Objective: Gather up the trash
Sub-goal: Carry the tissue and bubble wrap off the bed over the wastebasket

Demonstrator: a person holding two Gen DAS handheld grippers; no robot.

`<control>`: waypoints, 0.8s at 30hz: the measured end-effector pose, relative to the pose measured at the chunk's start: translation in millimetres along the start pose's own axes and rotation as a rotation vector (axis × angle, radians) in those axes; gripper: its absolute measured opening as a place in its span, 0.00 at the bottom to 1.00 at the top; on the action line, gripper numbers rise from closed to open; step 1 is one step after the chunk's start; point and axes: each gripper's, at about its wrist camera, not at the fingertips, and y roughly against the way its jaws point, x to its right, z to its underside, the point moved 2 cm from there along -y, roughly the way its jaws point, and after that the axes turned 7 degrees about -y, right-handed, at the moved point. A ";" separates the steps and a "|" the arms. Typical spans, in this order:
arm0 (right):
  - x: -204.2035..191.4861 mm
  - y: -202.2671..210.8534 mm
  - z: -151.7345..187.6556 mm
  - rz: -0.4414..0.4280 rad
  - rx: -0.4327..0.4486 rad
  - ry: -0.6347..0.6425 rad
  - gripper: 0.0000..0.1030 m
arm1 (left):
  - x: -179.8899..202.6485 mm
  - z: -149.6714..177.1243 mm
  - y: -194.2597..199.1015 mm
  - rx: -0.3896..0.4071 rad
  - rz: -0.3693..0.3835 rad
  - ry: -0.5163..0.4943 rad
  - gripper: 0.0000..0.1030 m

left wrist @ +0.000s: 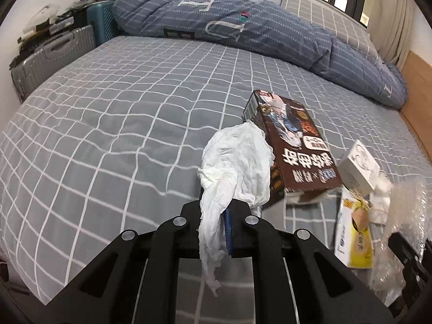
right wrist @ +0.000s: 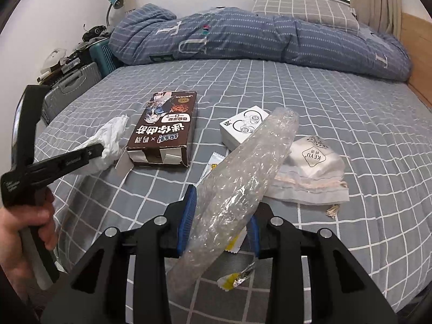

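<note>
My left gripper [left wrist: 220,205] is shut on a crumpled white tissue [left wrist: 237,162] and holds it above the bed; the tissue also shows in the right wrist view [right wrist: 108,140], clamped in the left gripper [right wrist: 98,149]. My right gripper [right wrist: 221,216] is shut on a roll of clear bubble wrap [right wrist: 243,178], seen at the right edge of the left wrist view [left wrist: 405,232]. A brown snack box [right wrist: 164,129] lies open-ended on the bed, just right of the tissue [left wrist: 294,145]. A white earphone box [right wrist: 241,127], a white drawstring pouch [right wrist: 310,167] and yellow wrappers [right wrist: 232,280] lie around it.
The grey checked bed sheet [right wrist: 351,108] carries a rolled blue duvet [right wrist: 243,37] at the back and a pillow [right wrist: 305,8]. Suitcases [left wrist: 51,56] piled with clutter stand beside the bed on the left. A wooden bed frame [right wrist: 415,54] runs along the right.
</note>
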 end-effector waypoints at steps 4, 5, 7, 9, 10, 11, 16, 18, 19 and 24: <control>-0.5 3.7 2.0 0.017 0.010 0.014 0.32 | 4.8 6.0 17.4 0.017 0.019 0.006 0.09; 0.1 5.4 2.9 0.018 0.015 0.013 0.32 | 8.2 8.7 22.7 0.021 0.024 0.001 0.09; 1.3 7.7 4.4 0.019 0.016 0.010 0.32 | 13.1 12.8 28.5 0.025 0.030 -0.009 0.09; 2.1 11.5 6.1 0.021 0.022 0.011 0.32 | 17.4 16.9 35.1 0.030 0.035 -0.015 0.10; 2.6 13.5 7.4 0.024 0.025 0.013 0.32 | 19.3 18.8 38.4 0.034 0.040 -0.017 0.10; 2.9 14.6 7.7 0.025 0.026 0.013 0.32 | 20.0 20.8 41.0 0.036 0.043 -0.015 0.10; 4.8 26.2 13.2 0.027 0.036 0.004 0.32 | 24.7 32.4 55.8 0.041 0.069 -0.002 0.10; 5.1 31.3 15.9 0.027 0.039 0.004 0.32 | 29.7 38.0 61.9 0.042 0.078 -0.006 0.09; 5.1 33.7 16.8 0.026 0.041 0.004 0.32 | 31.6 39.9 64.2 0.043 0.080 -0.010 0.09; 5.6 46.9 22.3 0.034 0.054 0.009 0.32 | 41.9 50.8 75.0 0.043 0.085 -0.028 0.10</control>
